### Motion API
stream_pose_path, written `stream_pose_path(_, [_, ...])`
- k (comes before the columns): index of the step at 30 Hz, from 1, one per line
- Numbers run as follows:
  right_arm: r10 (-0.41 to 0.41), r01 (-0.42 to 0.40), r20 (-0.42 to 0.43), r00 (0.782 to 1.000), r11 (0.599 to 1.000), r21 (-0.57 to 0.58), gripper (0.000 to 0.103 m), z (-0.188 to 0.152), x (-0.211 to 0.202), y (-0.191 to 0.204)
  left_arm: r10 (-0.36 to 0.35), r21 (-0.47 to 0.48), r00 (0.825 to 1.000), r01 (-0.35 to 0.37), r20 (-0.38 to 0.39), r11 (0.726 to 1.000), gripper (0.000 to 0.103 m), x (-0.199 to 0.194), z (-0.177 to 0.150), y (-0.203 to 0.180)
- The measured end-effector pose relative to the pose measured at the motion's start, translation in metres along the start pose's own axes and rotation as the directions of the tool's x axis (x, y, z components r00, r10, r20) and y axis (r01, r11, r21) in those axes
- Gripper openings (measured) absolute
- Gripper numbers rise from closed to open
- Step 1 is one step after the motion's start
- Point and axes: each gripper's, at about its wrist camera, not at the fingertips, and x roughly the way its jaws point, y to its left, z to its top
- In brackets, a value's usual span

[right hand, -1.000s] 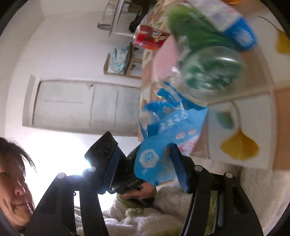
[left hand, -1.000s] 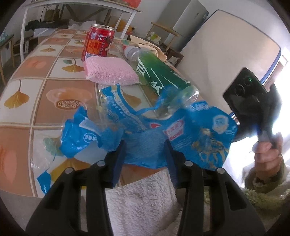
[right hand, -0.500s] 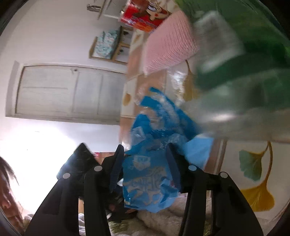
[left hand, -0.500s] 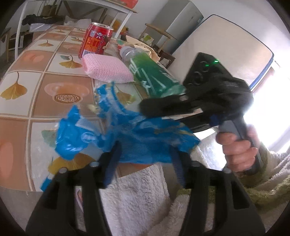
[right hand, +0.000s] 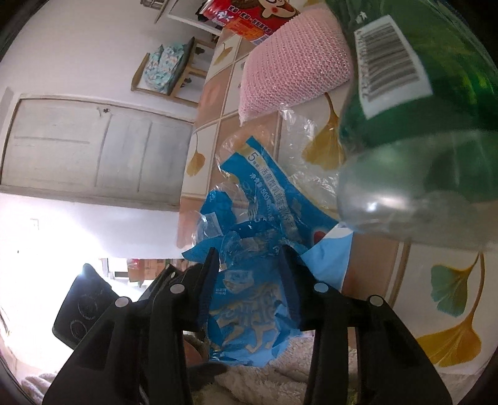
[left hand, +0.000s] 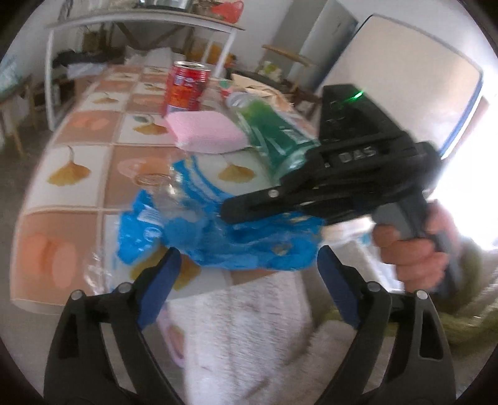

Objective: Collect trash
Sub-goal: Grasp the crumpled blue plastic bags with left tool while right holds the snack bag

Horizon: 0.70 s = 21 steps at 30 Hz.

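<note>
A crumpled blue plastic wrapper (left hand: pixel 218 236) hangs over the near edge of the tiled table (left hand: pixel 71 199). My left gripper (left hand: pixel 246 268) is open, just short of the wrapper, with nothing between its fingers. My right gripper (right hand: pixel 249 264) is closed on the wrapper (right hand: pixel 252 299); in the left wrist view it reaches in from the right (left hand: pixel 230 212) over the wrapper. A green plastic bottle (left hand: pixel 274 140) lies on its side behind the wrapper, close to the right gripper (right hand: pixel 429 131).
A pink sponge (left hand: pixel 205 134) and a red can (left hand: pixel 183 87) sit further back on the table. A white fluffy garment (left hand: pixel 249 336) is below the table edge. A shelf (left hand: pixel 140 28) and a white panel (left hand: pixel 398 78) stand beyond.
My left gripper has opened, let go of the wrapper and pulled back. My right gripper has swung in from the right and closed on the wrapper, bunching it.
</note>
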Motion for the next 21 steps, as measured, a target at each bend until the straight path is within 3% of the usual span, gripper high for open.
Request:
stream_pose_path(3, [-0.003,0.003,-0.001,1.0,1.0,0.008,0.039,0.003,0.008,0.006,0.06,0.009,0.998,-0.06,-0.026,0.998,0.085,0.012,0.0,0.0])
stream_pose_path(10, [0.016,-0.016,-0.037,0.999,1.0,-0.004,0.039,0.001,0.017,0.011,0.071,0.021,0.996,-0.07,-0.046,0.997,0.084,0.026,0.009,0.002])
stream_pose_path(14, [0.015,-0.016,-0.054,0.998,1.0,-0.024,0.039,-0.002,0.017,0.011,0.071,0.028,0.996,-0.069,-0.05,0.997,0.063,0.027,0.011,0.001])
stream_pose_path(21, [-0.042,0.038,-0.038,0.998,0.993,-0.109,0.04,-0.003,0.012,0.027,0.115,0.09,0.991,-0.108,-0.073,0.99,0.038,0.03,0.011,-0.006])
